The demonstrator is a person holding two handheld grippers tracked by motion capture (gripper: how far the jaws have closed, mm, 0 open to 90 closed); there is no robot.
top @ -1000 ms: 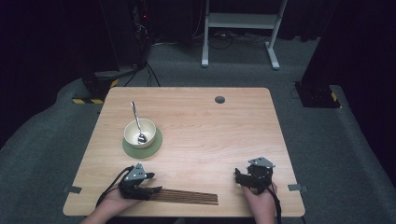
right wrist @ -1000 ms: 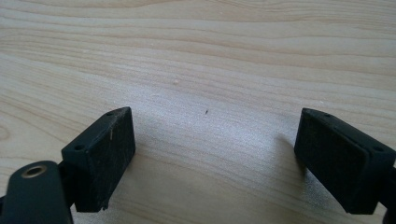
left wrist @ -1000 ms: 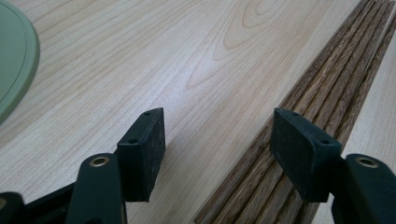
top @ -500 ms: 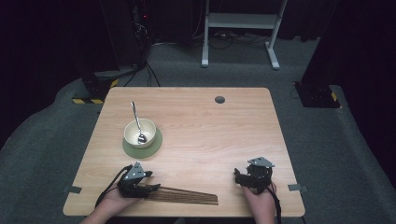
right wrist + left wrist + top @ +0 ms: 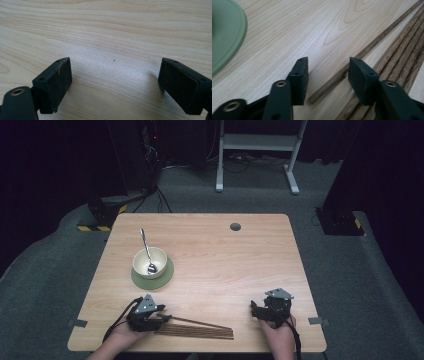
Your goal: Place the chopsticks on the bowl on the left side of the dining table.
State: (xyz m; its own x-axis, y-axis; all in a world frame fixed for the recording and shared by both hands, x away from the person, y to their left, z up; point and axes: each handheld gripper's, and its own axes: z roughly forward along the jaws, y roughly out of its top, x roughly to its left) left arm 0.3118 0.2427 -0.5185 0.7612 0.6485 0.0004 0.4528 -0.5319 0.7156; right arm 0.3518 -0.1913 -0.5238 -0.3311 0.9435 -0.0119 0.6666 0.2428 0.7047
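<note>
Bowl (image 5: pixel 149 262) with spoon (image 5: pixel 146 251) (green coaster (image 5: pixel 166 274))

No text, label, brand name, number or sign can be read on any surface in the high view or in the two gripper views. The only marking resembling a sign is the yellow-and-black hazard striping (image 5: pixel 102 227) on the low base standing on the floor beyond the table's far left corner, with a similar striped patch (image 5: pixel 356 223) on the base at the far right; neither of these two striped markings carries any lettering at all.
</note>
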